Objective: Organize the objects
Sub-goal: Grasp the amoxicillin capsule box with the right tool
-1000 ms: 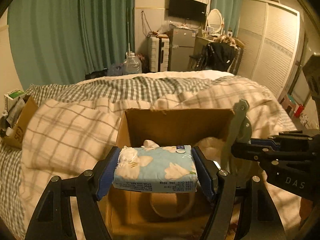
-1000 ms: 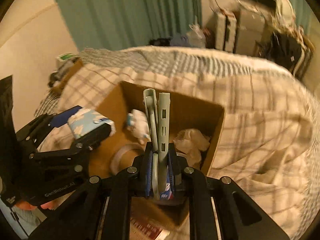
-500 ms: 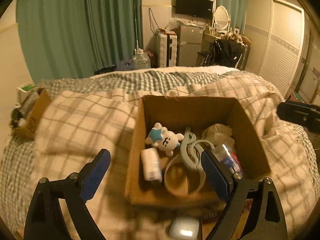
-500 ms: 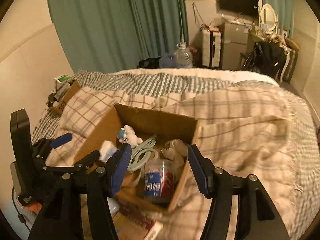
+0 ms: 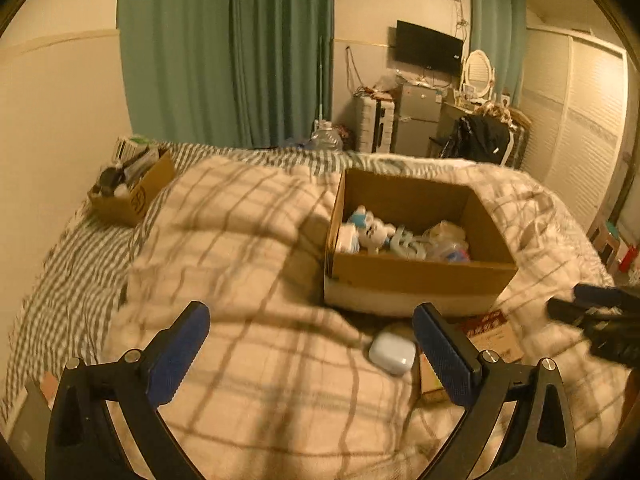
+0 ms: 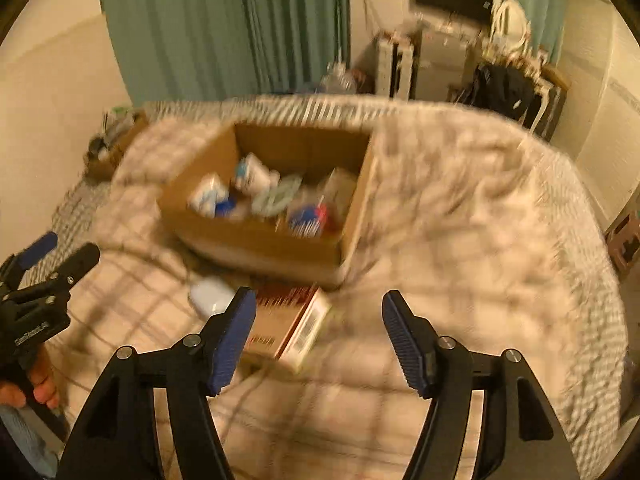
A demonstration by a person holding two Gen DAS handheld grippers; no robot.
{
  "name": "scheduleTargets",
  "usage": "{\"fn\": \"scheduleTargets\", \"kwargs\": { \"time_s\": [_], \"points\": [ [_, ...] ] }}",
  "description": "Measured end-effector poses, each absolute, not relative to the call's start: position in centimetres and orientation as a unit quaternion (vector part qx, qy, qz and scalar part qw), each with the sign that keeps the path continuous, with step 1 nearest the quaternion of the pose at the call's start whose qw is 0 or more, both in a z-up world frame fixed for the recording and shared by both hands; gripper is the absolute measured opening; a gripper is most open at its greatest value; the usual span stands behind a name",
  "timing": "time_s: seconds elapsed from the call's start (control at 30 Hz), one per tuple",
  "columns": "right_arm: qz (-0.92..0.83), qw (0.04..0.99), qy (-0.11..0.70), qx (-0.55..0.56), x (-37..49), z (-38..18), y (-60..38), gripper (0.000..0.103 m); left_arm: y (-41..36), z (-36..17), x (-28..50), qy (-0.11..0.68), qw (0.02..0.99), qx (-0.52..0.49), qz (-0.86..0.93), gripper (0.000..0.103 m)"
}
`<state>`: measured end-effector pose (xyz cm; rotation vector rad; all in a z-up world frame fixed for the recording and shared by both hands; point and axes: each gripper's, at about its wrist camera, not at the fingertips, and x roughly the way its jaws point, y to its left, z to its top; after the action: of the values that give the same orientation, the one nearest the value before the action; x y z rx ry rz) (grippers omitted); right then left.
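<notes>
An open cardboard box [image 5: 416, 276] [image 6: 256, 240] sits on the plaid blanket and holds several things: a tissue pack, a white plush toy [image 5: 372, 232], a pale clip and a can. My left gripper [image 5: 312, 348] is open and empty, pulled back in front of the box. My right gripper [image 6: 316, 340] is open and empty, also short of the box. A white earbud case [image 5: 392, 352] [image 6: 210, 294] and a flat red-and-tan carton [image 6: 288, 322] [image 5: 490, 334] lie on the blanket between the grippers and the box.
A second small cardboard box [image 5: 132, 196] with clutter sits at the bed's far left by the wall. Green curtains, a fridge, a TV and wardrobes stand beyond the bed. The plaid blanket [image 5: 240, 240] is rumpled.
Both grippers let go over the box, the left of the tissue pack, the right of the pale clip. Both then opened and pulled back and up; the box now looks smaller.
</notes>
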<state>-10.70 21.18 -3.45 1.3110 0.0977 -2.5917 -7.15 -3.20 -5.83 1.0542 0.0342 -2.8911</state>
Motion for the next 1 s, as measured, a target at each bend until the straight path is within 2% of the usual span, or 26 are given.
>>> {"fn": "scheduleTargets", "kwargs": {
  "time_s": [0.2, 0.4, 0.57, 0.8, 0.87, 0.93, 1.0],
  "points": [
    [-0.864, 0.103, 0.060, 0.490, -11.5, -8.7, 19.7, 0.065, -2.5, -9.4, -7.2, -0.025, 0.044, 0.370, -0.928, 0.103],
    [-0.839, 0.115, 0.035, 0.531, -12.9, -11.5, 19.1, 0.066, -4.4, -11.3, -8.1, 0.015, 0.050, 0.402, -0.914, 0.103],
    [-0.822, 0.111, 0.031, 0.557, -14.2, -13.3, 17.6, 0.071, -5.2, -11.4, -7.7, 0.038, 0.047, 0.398, -0.915, 0.103],
    [-0.817, 0.113, 0.027, 0.565, -14.1, -13.5, 17.7, 0.072, -5.3, -11.5, -7.7, 0.043, 0.047, 0.403, -0.913, 0.103],
    [-0.827, 0.121, 0.045, 0.547, -13.1, -12.5, 17.2, 0.070, -5.3, -11.6, -7.6, 0.039, 0.049, 0.404, -0.913, 0.103],
    [-0.844, 0.140, 0.069, 0.513, -11.9, -10.8, 16.1, 0.063, -5.4, -11.5, -7.5, 0.040, 0.054, 0.404, -0.912, 0.103],
    [-0.857, 0.195, 0.065, 0.473, -10.6, -8.5, 15.0, 0.060, -5.4, -11.6, -7.7, 0.039, 0.057, 0.407, -0.911, 0.103]
  ]
}}
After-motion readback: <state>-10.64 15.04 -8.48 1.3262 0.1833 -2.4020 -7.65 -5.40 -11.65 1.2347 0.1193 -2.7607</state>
